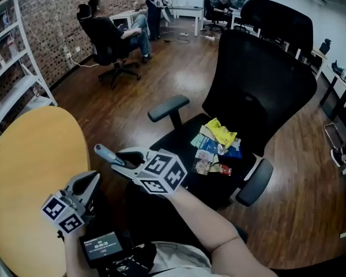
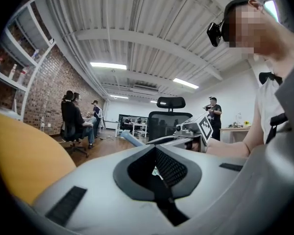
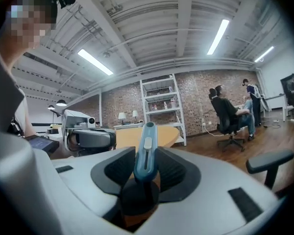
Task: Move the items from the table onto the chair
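Head view: the right gripper (image 1: 126,161) holds a blue plastic utility knife (image 1: 106,153) between a round yellow wooden tabletop (image 1: 29,160) and a black office chair (image 1: 259,91) strewn with colourful packets (image 1: 214,146). Left gripper view: the left gripper (image 2: 156,155) has its fingers (image 2: 174,168) clenched and empty. Right gripper view: fingers grasp the knife.

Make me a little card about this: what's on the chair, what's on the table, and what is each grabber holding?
chair: black office chair, next to the table
on the chair seat: a heap of small packets
table: round, yellow; no items on the part that shows
right gripper: shut on a blue tool
left gripper: shut, nothing in it
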`<state>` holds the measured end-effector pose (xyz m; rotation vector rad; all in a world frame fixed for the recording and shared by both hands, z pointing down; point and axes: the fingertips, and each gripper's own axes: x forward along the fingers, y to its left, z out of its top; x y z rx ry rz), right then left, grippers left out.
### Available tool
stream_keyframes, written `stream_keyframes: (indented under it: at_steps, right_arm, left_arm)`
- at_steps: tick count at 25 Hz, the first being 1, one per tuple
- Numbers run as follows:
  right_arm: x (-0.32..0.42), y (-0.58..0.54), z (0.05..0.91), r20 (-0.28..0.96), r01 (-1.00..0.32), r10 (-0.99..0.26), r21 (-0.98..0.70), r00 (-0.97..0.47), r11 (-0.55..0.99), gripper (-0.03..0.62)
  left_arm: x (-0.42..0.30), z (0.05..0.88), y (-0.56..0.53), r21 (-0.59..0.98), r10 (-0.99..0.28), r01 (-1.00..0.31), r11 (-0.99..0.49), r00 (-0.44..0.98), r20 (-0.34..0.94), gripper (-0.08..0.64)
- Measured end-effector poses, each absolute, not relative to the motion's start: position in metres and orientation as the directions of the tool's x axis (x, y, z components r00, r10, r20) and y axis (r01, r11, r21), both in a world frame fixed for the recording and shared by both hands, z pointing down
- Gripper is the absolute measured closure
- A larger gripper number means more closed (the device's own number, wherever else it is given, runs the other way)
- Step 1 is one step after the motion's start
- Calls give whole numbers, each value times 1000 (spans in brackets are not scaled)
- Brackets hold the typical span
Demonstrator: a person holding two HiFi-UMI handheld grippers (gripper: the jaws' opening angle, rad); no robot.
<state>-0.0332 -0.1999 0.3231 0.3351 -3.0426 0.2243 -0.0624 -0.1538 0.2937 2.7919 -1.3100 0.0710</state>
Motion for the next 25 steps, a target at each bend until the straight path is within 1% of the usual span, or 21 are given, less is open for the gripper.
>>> stream_keyframes:
  at_steps: [4, 7, 12, 17, 25]
  right_arm:
    - [9, -214, 339, 103, -304, -291, -152, -951, 941, 465]
    - [40, -218, 361, 128, -360, -341, -184, -931, 915, 465]
    - [99, -251, 384, 145, -480, -461, -152, -876, 864, 465]
    - [133, -255, 417, 183, -556, -526, -196, -830, 808, 465]
    - [163, -276, 475, 233, -620, -576, -234, -783, 749, 463]
  left_arm:
    - [-15, 299, -171, -6, -701, -704, -710, 706, 99, 551]
    - [19, 319, -180, 20, -644, -652, -758, 754, 129, 551]
    - [70, 348, -216, 6, -546, -549, -836, 833, 85, 551]
    - [96, 386, -220, 3, -515, -519, -855, 849, 117, 551]
    - [121, 431, -245, 77, -504, -509, -857, 860, 83, 550]
